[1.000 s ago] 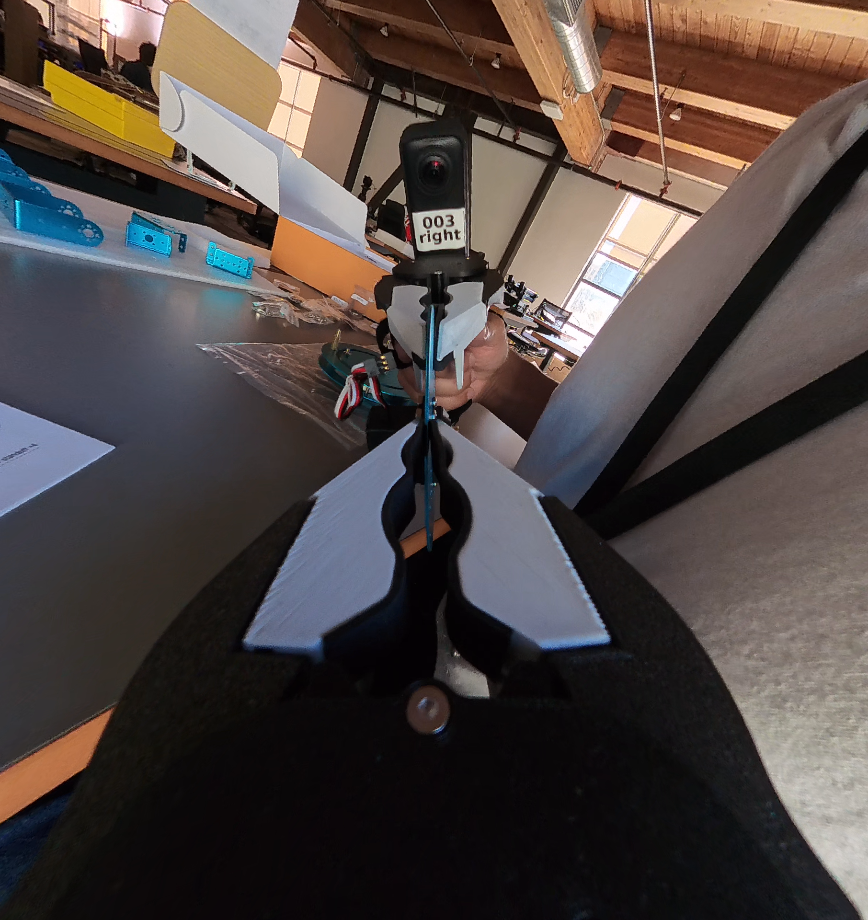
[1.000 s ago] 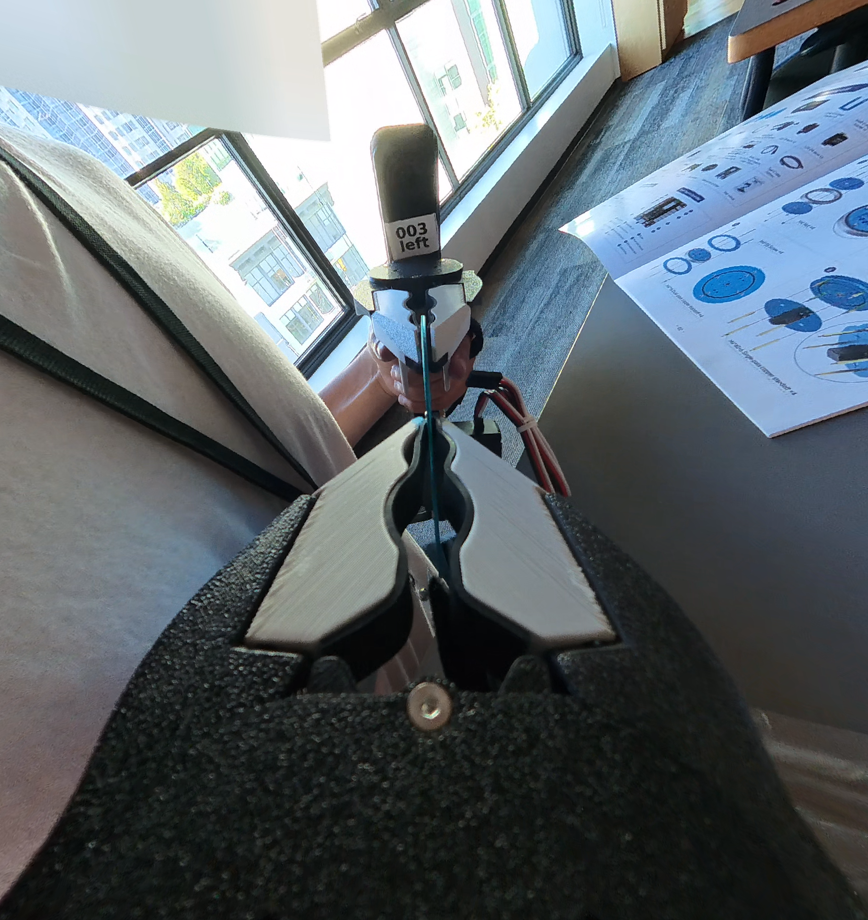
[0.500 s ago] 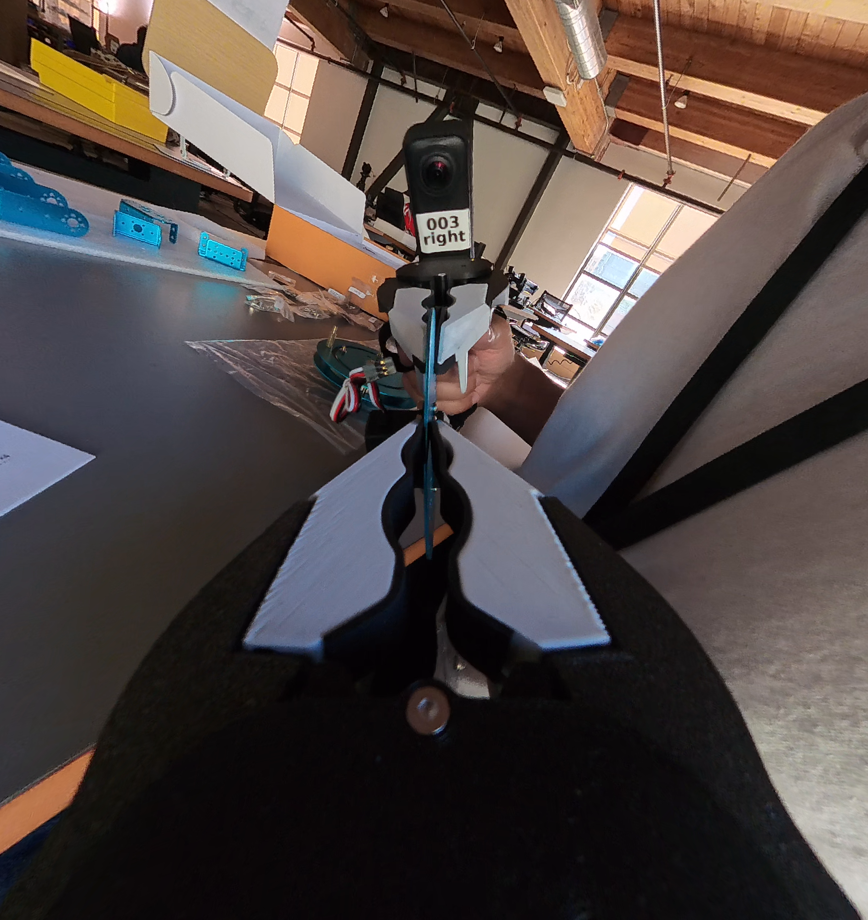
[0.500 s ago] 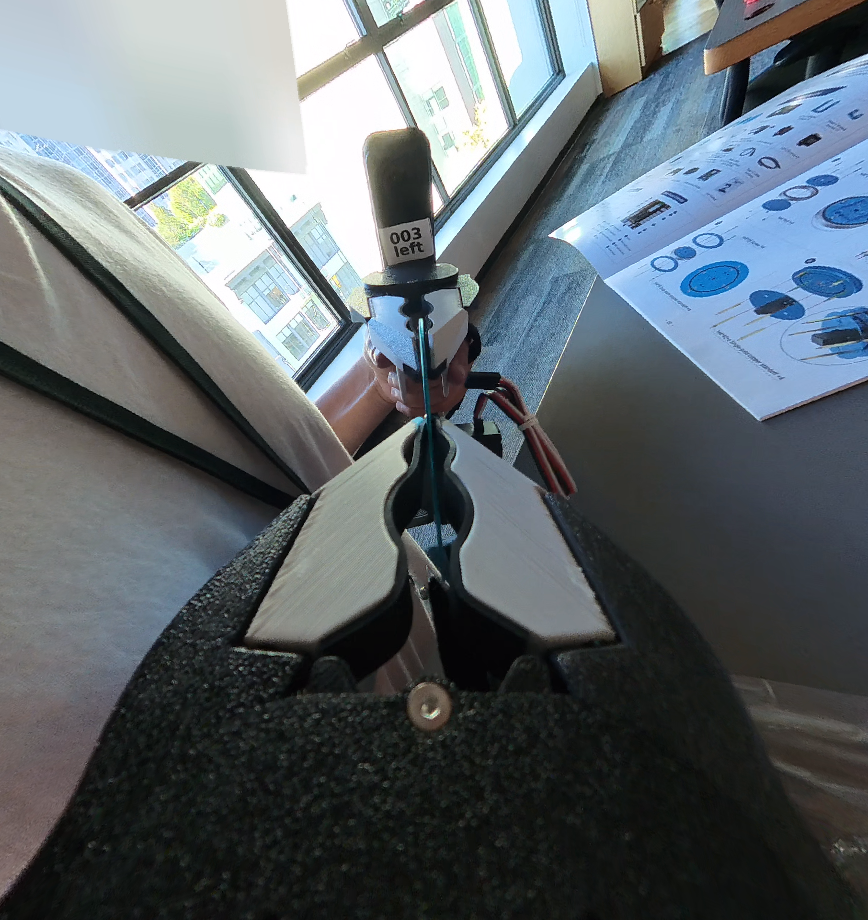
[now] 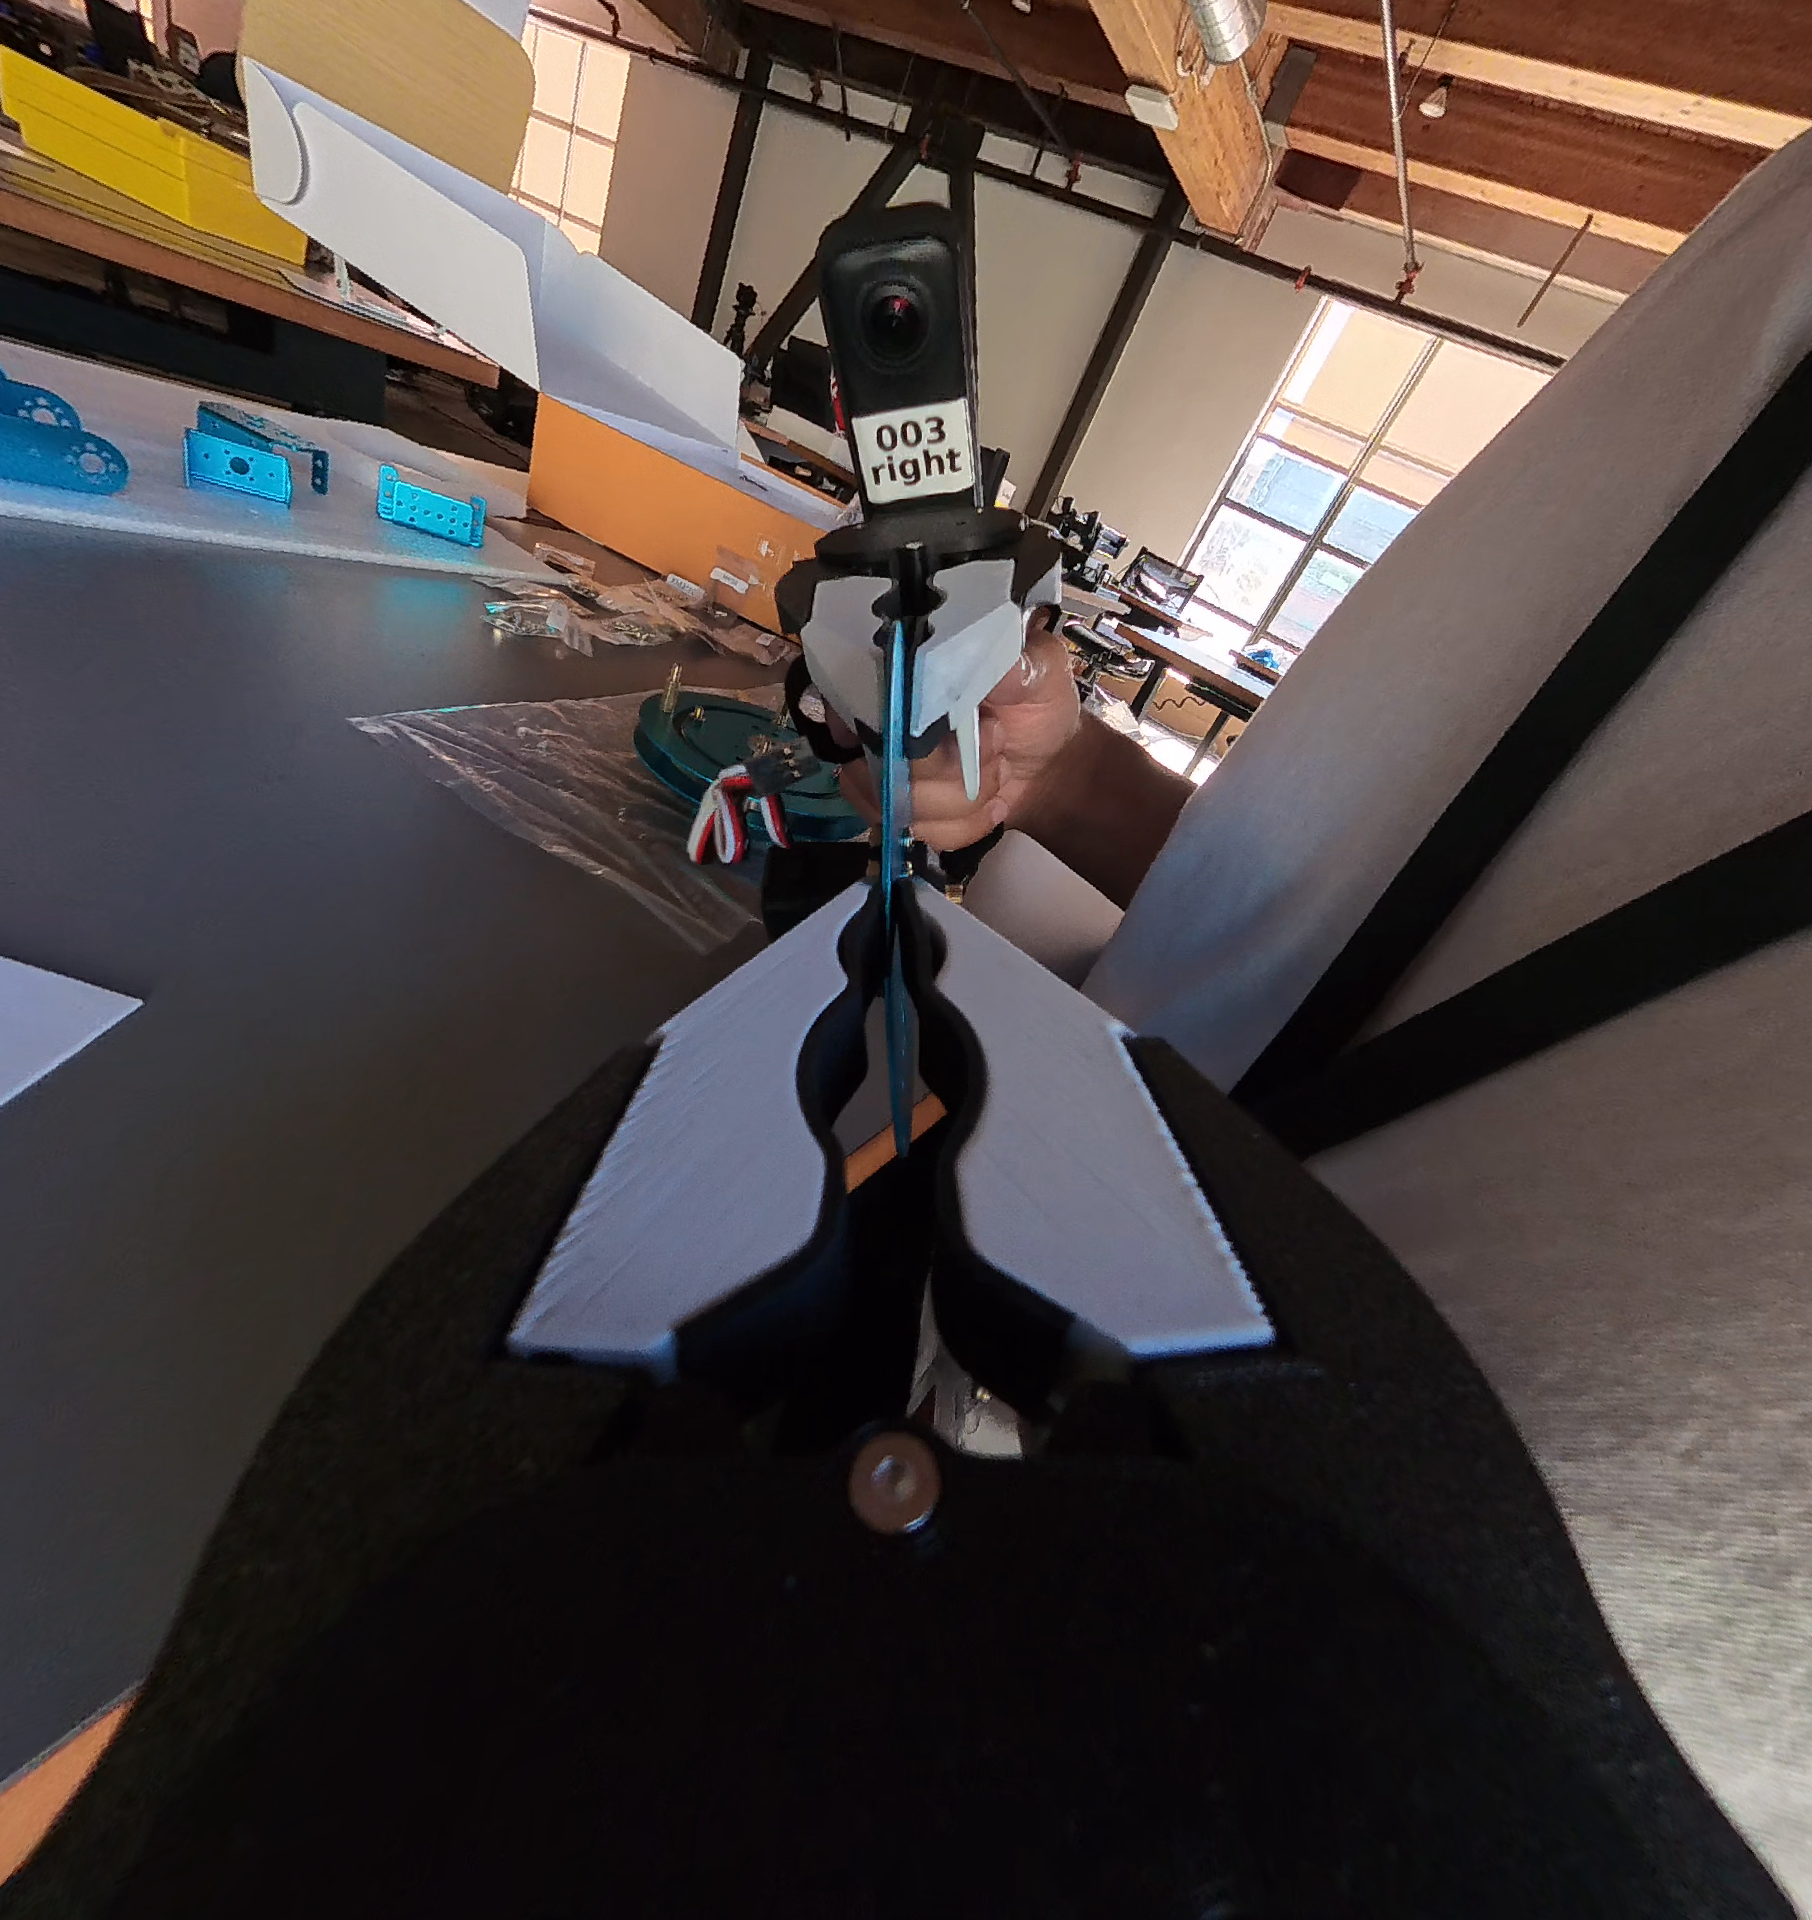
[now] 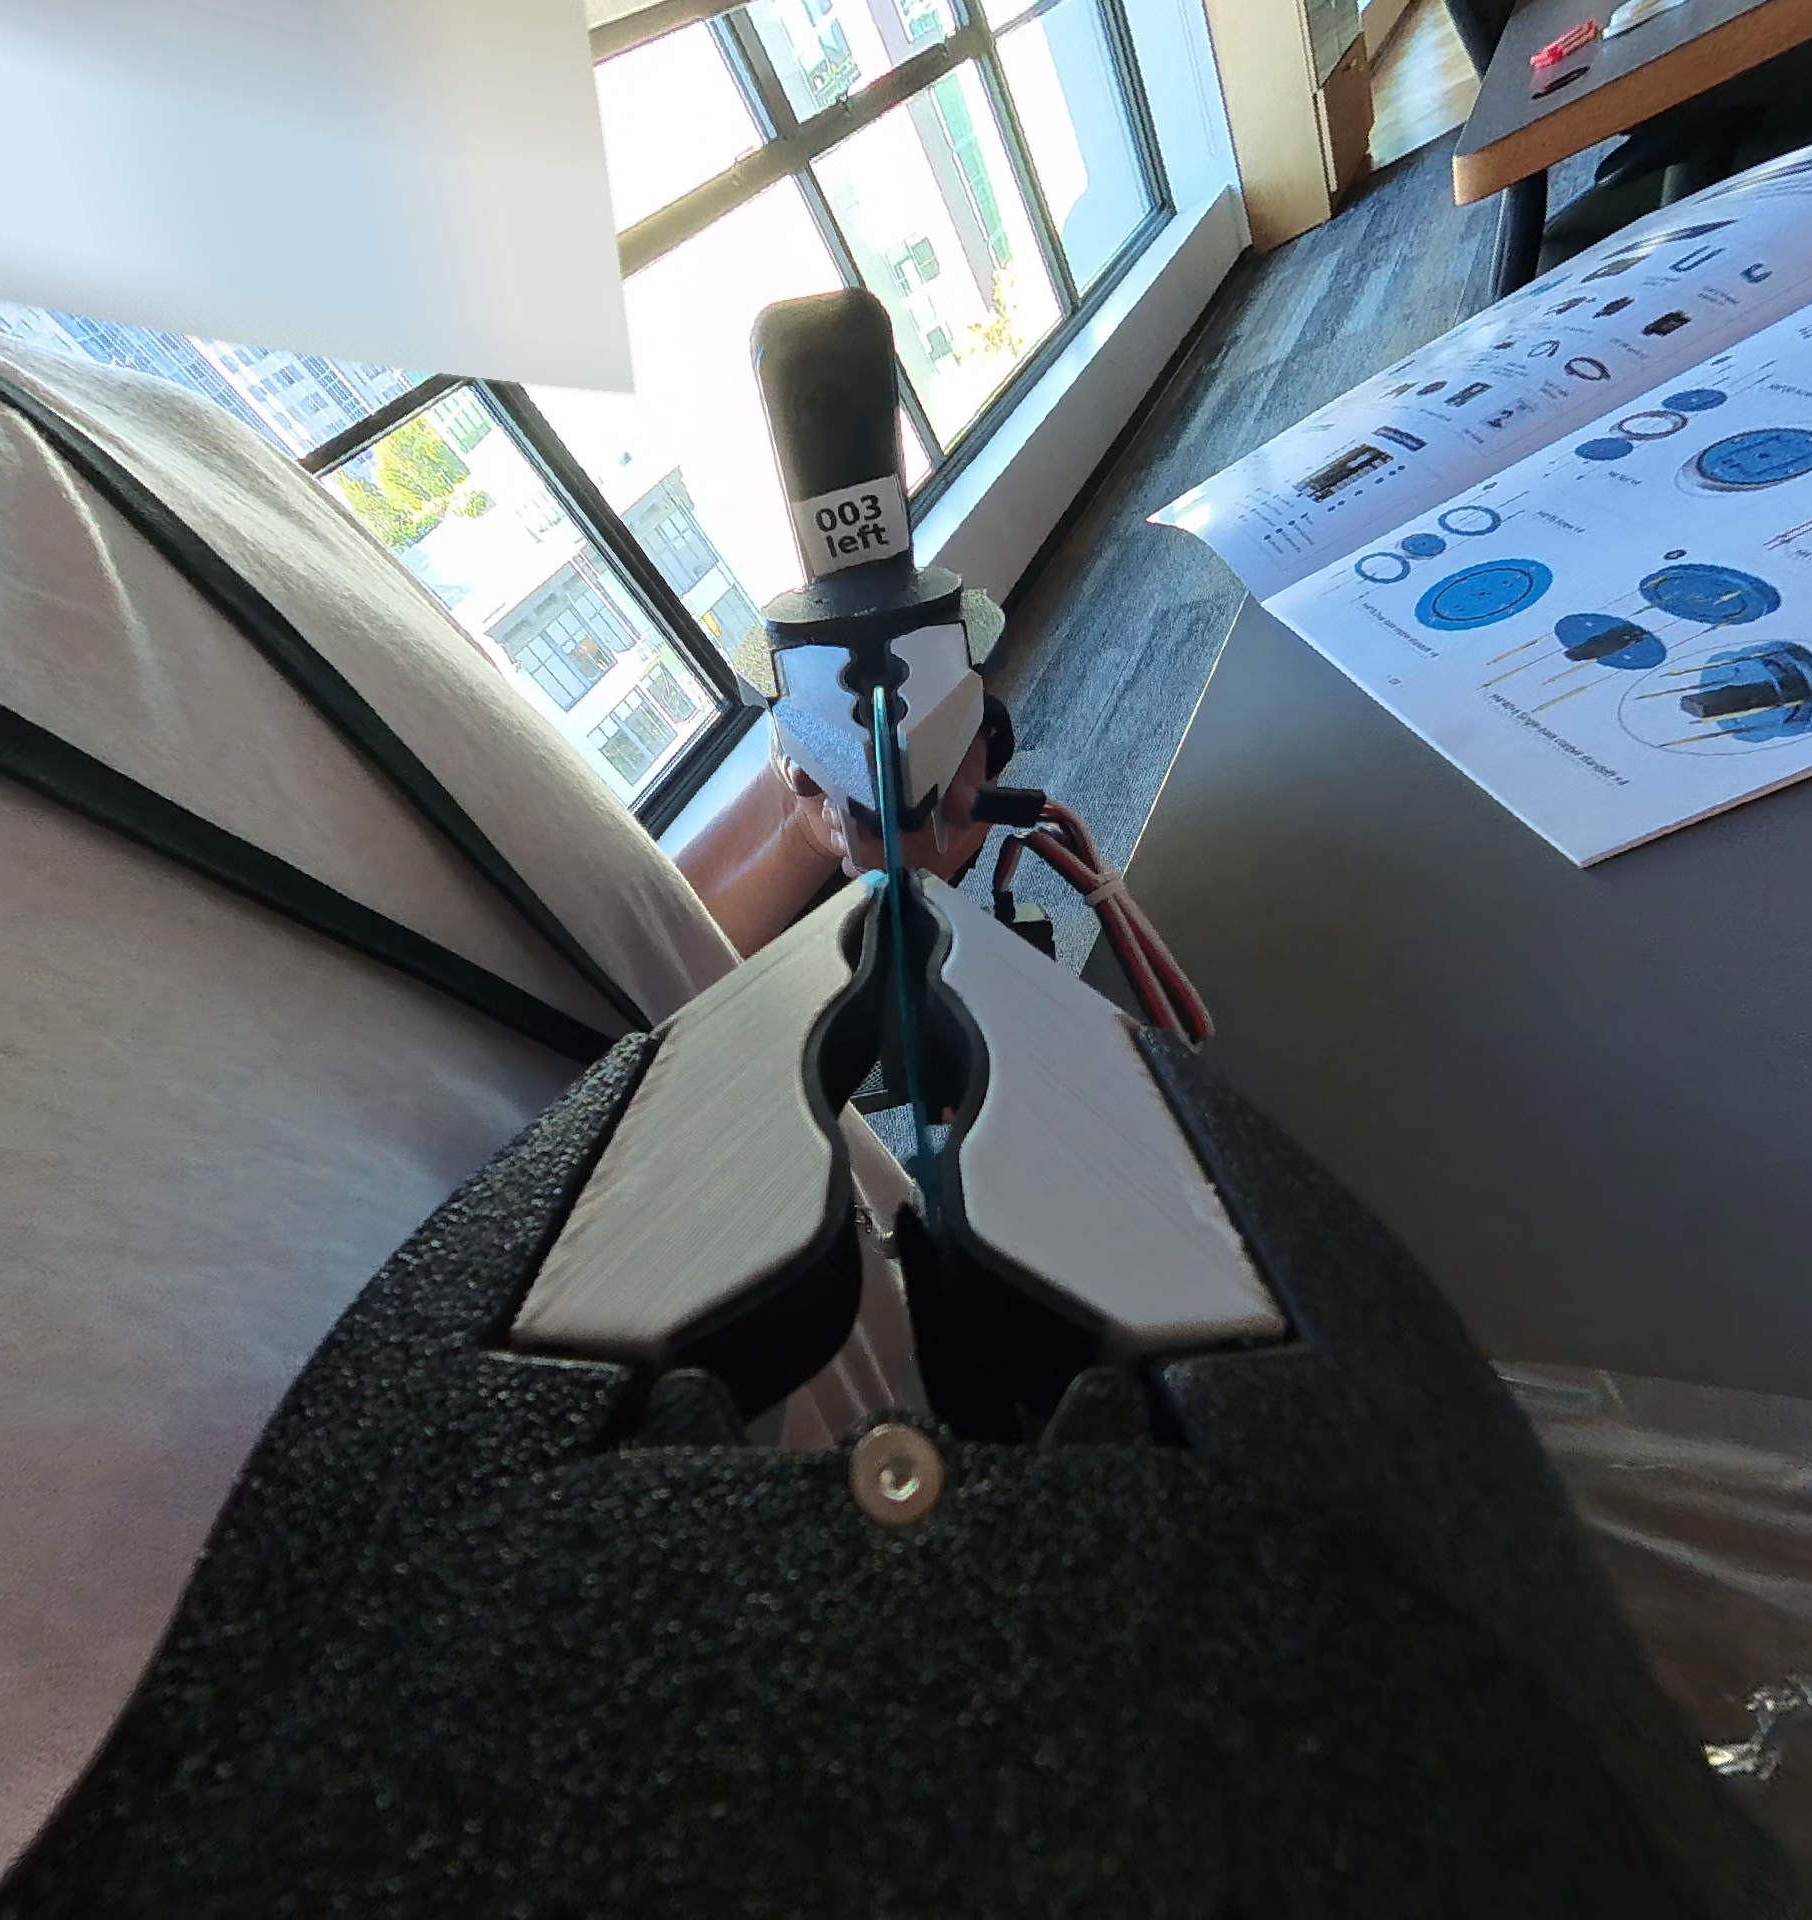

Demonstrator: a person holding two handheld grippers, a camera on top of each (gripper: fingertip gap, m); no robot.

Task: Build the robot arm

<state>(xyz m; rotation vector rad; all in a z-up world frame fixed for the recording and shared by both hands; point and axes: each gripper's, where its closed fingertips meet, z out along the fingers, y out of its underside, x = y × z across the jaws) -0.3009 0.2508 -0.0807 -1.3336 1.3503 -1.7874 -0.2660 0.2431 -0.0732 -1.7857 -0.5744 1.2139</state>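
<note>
Both tools, left tool [image 5: 894, 904] and right tool [image 6: 889, 894], stay clamped on one blue plate [image 5: 896, 997].

Two grippers held tip to tip, facing each other, both edge-on to same thin blue plate [image 5: 894, 997]. Left gripper [image 5: 894, 896] at 6 o'clock in left wrist view, white fingers [image 5: 715, 1153] converging toward 12, jaws closed down on plate's near edge. Right gripper [image 6: 897, 888] same pose in right wrist view, jaws pinched on opp. edge. Each opp. gripper seen at 12 o'clock, upright, jaws likewise clamped on plate. Bare hand [image 5: 1021, 743] wrapped behind right gripper's handle, forearm running to 3 o'clock. Other hand [image 6: 850, 831] barely seen behind left gripper, forearm toward 9.
</note>
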